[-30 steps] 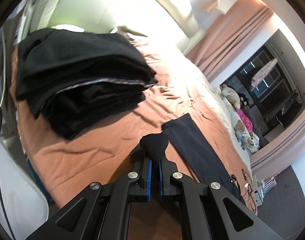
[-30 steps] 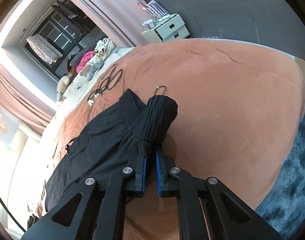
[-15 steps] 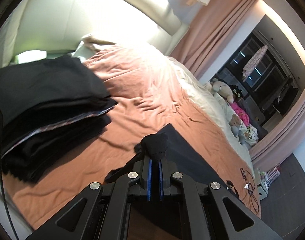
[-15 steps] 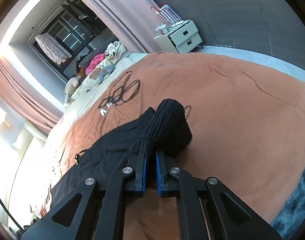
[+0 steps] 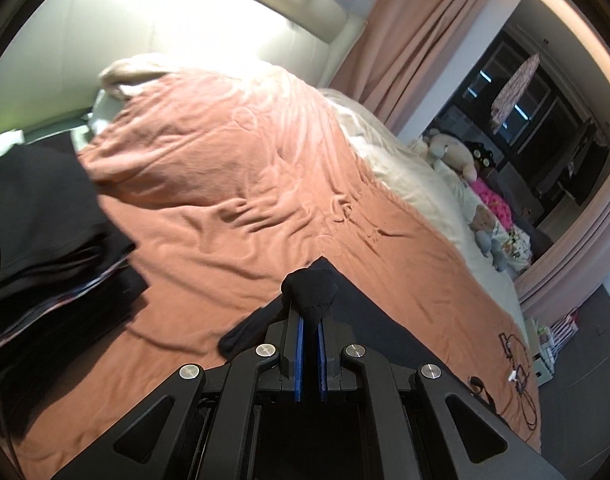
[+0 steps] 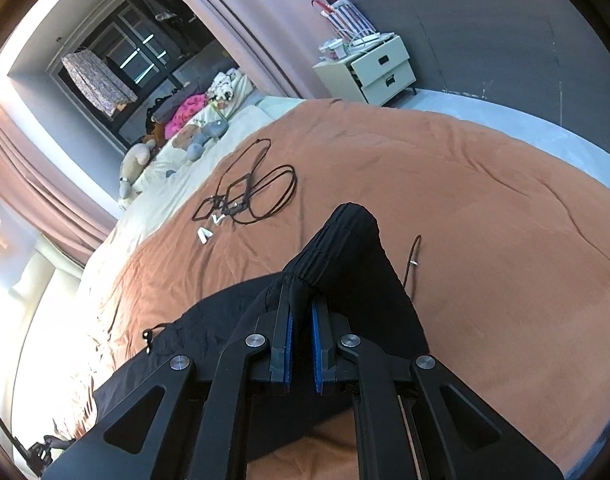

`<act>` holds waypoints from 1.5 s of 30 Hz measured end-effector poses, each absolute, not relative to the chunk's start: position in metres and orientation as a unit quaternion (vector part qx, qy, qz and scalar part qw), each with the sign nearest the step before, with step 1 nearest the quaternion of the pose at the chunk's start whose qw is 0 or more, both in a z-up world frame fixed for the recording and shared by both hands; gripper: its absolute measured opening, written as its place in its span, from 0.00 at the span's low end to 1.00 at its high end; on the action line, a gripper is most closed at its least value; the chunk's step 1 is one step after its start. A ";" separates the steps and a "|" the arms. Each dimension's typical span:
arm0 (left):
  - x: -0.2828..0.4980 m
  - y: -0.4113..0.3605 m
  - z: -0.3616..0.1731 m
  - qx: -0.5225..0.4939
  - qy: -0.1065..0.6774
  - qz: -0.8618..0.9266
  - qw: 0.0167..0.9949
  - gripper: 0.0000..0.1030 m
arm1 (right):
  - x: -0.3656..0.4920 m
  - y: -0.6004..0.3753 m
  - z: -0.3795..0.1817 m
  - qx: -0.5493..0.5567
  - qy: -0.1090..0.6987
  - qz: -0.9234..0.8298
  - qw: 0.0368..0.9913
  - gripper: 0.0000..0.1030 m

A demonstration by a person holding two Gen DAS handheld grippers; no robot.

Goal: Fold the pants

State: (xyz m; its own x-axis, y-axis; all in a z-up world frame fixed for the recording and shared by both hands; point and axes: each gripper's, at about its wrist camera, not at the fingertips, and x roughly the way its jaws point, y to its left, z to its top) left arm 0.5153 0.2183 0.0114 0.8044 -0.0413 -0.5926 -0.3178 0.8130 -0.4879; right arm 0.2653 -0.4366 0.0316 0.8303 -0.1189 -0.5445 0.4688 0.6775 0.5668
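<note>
I am keeping the left tongs (image 5: 309,320) pinched narrow on a bunched end of the black pants (image 5: 369,320), and the right tongs (image 6: 301,312) clamped on the ribbed waistband (image 6: 345,240). Compared with a second ago, both ends are lifting and sliding across the orange bed (image 5: 233,184); the stack of dark clothes (image 5: 45,240) is slipping toward the left edge of view. The rest of the pants is trailing flat on the bed, so I judge the fold is under way, not yet laid down.

Blown-out window glare, fisheye-warped, blurred edges.
</note>
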 end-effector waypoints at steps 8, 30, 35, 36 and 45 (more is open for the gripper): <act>0.600 0.209 -0.015 -0.273 0.350 0.081 0.892 0.06 | 0.338 -0.440 0.028 0.347 0.279 -0.190 0.875 0.04; 0.734 0.191 -0.083 -0.264 0.435 0.102 0.855 0.06 | 0.437 -0.446 0.021 0.313 0.326 -0.224 0.864 0.04; 0.750 0.185 -0.094 -0.251 0.451 0.096 0.851 0.20 | 0.451 -0.448 0.018 0.305 0.327 -0.243 0.861 0.04; 0.750 0.184 -0.094 -0.248 0.453 0.093 0.852 0.37 | 0.454 -0.447 0.017 0.305 0.327 -0.245 0.860 0.06; 0.711 0.203 -0.074 -0.222 0.418 0.099 0.875 0.88 | 0.432 -0.429 0.024 0.285 0.303 -0.229 0.880 0.73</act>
